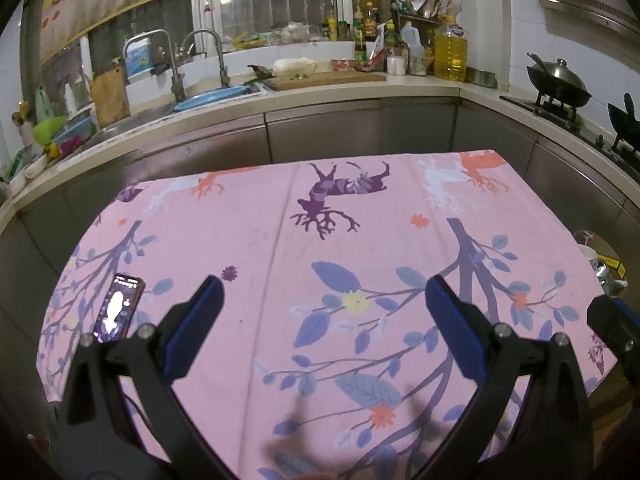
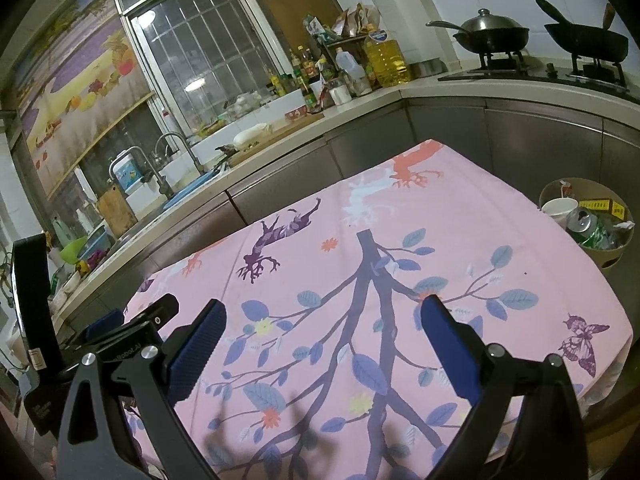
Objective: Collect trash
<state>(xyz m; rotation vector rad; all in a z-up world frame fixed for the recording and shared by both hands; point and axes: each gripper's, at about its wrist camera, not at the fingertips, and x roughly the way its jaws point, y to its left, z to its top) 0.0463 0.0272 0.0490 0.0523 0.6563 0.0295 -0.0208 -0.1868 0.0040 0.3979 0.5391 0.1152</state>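
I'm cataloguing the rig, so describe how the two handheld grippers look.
The left gripper and the right gripper look alike: black angular frames with silver bolt heads at the joints, and two fingers faced with dark blue textured pads. In the right wrist view, the left gripper's black body carries small white lettering.

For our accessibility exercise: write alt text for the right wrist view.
The open right gripper hovers over a table covered by a pink leaf-print tablecloth with nothing between its fingers. Beyond the table's right edge a trash bin holds a paper cup and a crushed can.
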